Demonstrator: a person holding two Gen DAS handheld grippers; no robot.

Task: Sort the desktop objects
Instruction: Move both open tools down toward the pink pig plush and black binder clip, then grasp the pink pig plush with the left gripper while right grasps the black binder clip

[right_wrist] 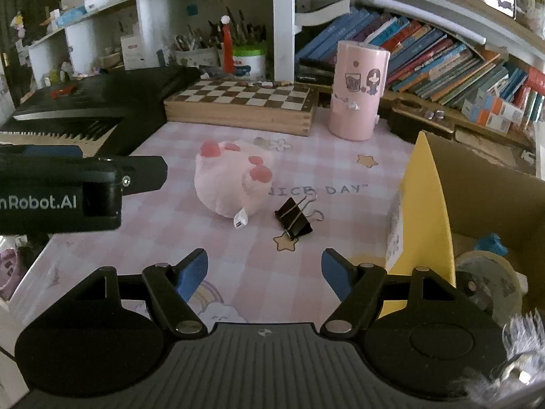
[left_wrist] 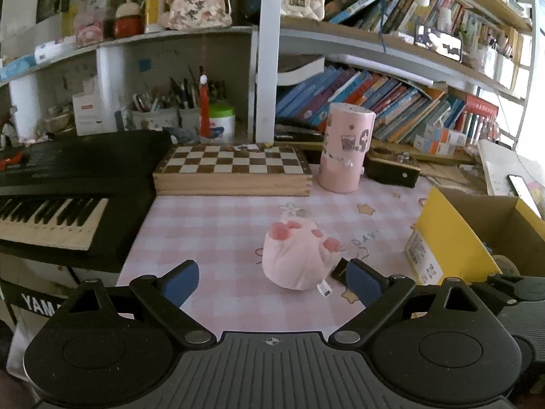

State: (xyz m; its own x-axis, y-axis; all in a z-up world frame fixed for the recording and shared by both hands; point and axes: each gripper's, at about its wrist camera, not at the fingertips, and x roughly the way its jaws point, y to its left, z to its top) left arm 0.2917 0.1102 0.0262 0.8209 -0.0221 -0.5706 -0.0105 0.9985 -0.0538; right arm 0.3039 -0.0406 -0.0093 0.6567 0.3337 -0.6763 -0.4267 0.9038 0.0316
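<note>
Both the left gripper [left_wrist: 270, 281] and the right gripper [right_wrist: 264, 272] stand open, holding nothing. The pink plush [left_wrist: 298, 255] lies mid-table beside the black binder clip [right_wrist: 296, 216]; a careless reach might shove the clip away. The table [right_wrist: 357, 129] wears pink checked cloth, the cardboard box [right_wrist: 477, 184] at its right edge, bookshelves behind.

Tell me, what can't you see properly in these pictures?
- Binder clip: left wrist view, mostly hidden behind the left hand-held gripper finger.
- Cardboard box contents: right wrist view, cut off by its yellow wall and the picture edge.
- Book titles: both views, too small and blurred.
</note>
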